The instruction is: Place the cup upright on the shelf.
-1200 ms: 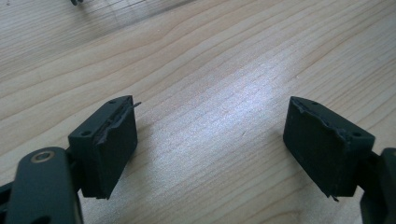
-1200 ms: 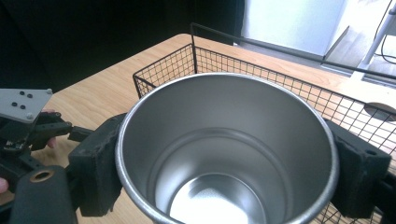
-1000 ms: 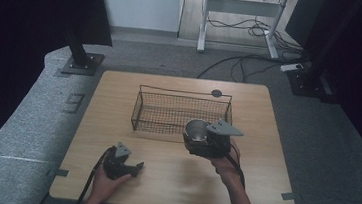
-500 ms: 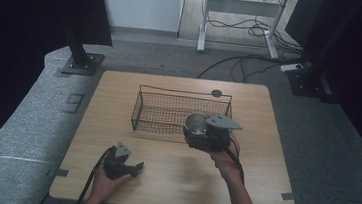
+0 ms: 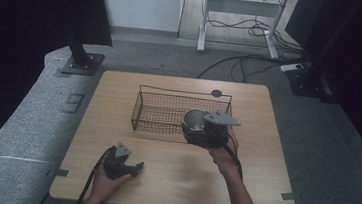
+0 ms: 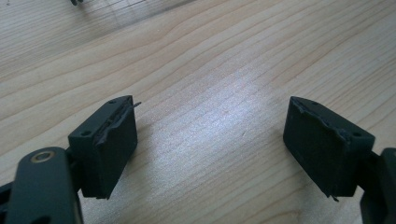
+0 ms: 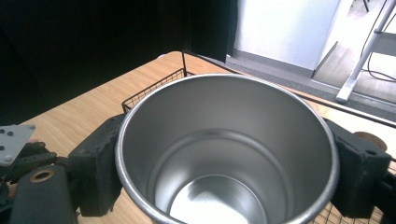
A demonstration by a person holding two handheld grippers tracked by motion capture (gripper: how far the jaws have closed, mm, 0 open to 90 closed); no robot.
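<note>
A shiny metal cup point(image 5: 195, 119) stands upright, mouth up and empty, between the jaws of my right gripper point(image 5: 205, 130). It hangs over the right end of the black wire basket point(image 5: 160, 111), just inside the front rim. In the right gripper view the cup point(image 7: 224, 140) sits between both black pads point(image 7: 100, 163), and my right gripper point(image 7: 229, 168) is shut on it. My left gripper point(image 5: 130, 168) rests near the table's front left edge. Its jaws stand wide apart over bare wood in the left gripper view point(image 6: 210, 149), holding nothing.
The wooden table point(image 5: 264, 155) carries a small dark round disc point(image 5: 216, 93) behind the basket. On the grey floor are a black stand base point(image 5: 79, 63) at the far left and cables point(image 5: 243, 63) beyond the table.
My right gripper has carried the cup away from the person, from in front of the basket to over its right end. The left gripper has stayed put.
</note>
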